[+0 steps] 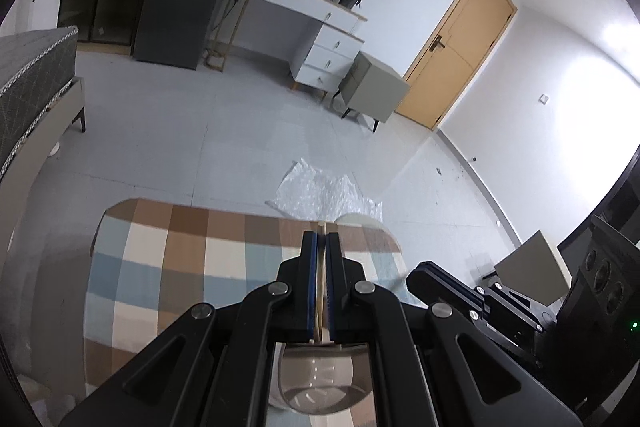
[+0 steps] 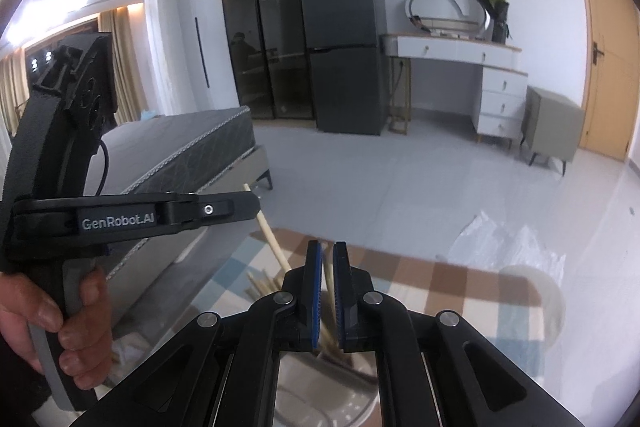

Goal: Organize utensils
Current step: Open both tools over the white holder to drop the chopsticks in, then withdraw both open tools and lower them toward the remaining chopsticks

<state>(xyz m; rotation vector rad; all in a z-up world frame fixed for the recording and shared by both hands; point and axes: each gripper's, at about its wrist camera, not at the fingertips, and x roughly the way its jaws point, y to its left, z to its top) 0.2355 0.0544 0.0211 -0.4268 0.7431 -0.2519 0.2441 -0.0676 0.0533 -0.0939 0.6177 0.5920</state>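
My left gripper (image 1: 321,237) is shut on a thin wooden chopstick (image 1: 319,307) that runs between its blue pads and pokes out past the tips. In the right wrist view, a hand (image 2: 80,327) holds that left gripper (image 2: 256,205), and its chopstick (image 2: 274,243) slants down toward a bundle of several chopsticks (image 2: 260,283). My right gripper (image 2: 327,247) is shut on another chopstick (image 2: 329,279), with only a narrow gap between its pads. A translucent cup (image 1: 320,379) sits just beneath both grippers. The right gripper (image 1: 418,275) appears at the left view's right side.
The table has a brown, blue and cream checked cloth (image 1: 160,267). A white round dish (image 2: 536,291) lies near its far edge. Crumpled clear plastic (image 1: 320,191) lies on the floor beyond. A grey bed (image 2: 180,147) stands to the left, with a fridge, dresser and door further back.
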